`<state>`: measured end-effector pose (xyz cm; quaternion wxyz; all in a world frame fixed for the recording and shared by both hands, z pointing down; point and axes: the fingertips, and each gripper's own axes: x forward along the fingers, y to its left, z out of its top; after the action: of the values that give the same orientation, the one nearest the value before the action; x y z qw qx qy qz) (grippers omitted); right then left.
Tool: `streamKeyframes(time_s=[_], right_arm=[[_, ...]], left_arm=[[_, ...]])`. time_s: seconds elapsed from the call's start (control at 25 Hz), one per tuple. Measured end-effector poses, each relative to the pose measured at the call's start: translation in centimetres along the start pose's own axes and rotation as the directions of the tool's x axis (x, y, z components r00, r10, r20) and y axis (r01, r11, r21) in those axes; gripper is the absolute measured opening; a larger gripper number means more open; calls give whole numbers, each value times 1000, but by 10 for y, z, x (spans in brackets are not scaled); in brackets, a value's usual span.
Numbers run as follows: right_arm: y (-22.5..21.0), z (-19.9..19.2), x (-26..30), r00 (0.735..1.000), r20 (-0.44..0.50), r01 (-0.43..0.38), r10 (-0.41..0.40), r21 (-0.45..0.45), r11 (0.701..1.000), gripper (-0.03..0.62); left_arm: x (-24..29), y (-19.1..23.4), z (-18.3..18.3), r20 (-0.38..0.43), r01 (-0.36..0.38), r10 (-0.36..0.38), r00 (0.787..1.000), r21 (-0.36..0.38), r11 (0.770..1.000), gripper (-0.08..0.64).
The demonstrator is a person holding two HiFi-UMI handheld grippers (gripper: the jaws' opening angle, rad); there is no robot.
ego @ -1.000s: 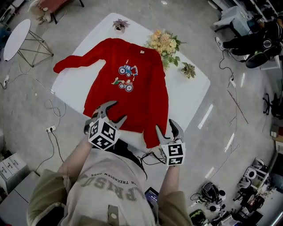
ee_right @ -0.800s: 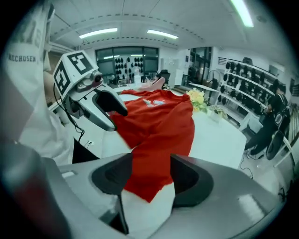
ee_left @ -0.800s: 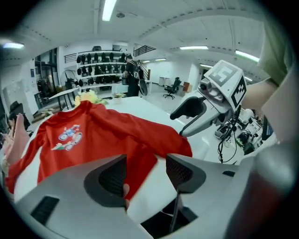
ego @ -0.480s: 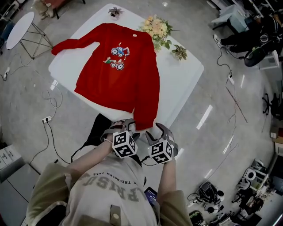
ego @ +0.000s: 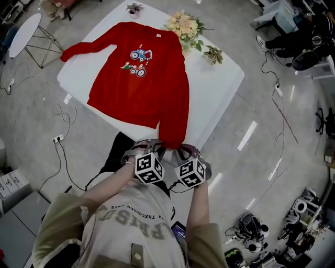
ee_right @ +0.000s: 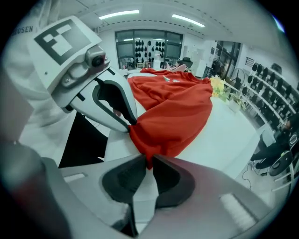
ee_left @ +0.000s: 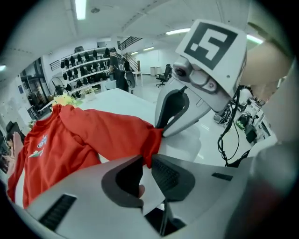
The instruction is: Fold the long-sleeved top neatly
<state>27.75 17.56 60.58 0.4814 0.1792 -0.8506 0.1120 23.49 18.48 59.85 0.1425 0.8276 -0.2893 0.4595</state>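
A red long-sleeved top [ego: 141,78] with a tractor print lies flat on the white table [ego: 220,89]. One sleeve [ego: 86,46] stretches out to the far left. The other sleeve runs down the right side to its cuff [ego: 171,140] at the near table edge. My left gripper [ego: 157,151] and right gripper [ego: 183,152] sit side by side at that cuff. Both pairs of jaws have just been closing, with the cuff between them. In the left gripper view the left gripper [ee_left: 147,158] pinches the red cuff [ee_left: 150,140]. In the right gripper view the right gripper [ee_right: 148,161] pinches it too.
A flower bouquet [ego: 184,29] and two small plants [ego: 213,54] [ego: 135,8] stand along the table's far side. A round white side table [ego: 23,34] and floor cables [ego: 63,123] lie to the left. Equipment clutters the floor at right [ego: 309,47].
Both grippers moved from the hem, where they stood apart and open, to the sleeve cuff at the near edge. Their jaws have closed on it.
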Motion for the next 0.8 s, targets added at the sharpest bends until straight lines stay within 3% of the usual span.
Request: streamKeyframes(time_s=[0.12,0.24,0.36,0.52,0.64,0.8], right_arm=[[-7,11,-16,998,71,-7,1,86,996,31],[-31,41,-45,981,182,39,-67,157,987,29],[-60,87,-82,938,309,94,-157,209,973,29],[-80,162,-118,865,447,135,-226,226,965,29],[-73,223,-116,828,523,113,-205,202,973,29],[-43,300,-85,804,585,21,-105,148,989,29]], left_arm=[[-14,8,16,57,15,-16,998,7,1000,38],[-33,34,51,139,-20,12,990,57,998,35],[-58,79,97,235,-101,68,970,135,986,34],[-103,145,149,340,-223,135,931,236,946,34],[-142,192,150,360,-292,178,916,291,911,32],[-183,253,99,309,-315,216,926,320,894,32]])
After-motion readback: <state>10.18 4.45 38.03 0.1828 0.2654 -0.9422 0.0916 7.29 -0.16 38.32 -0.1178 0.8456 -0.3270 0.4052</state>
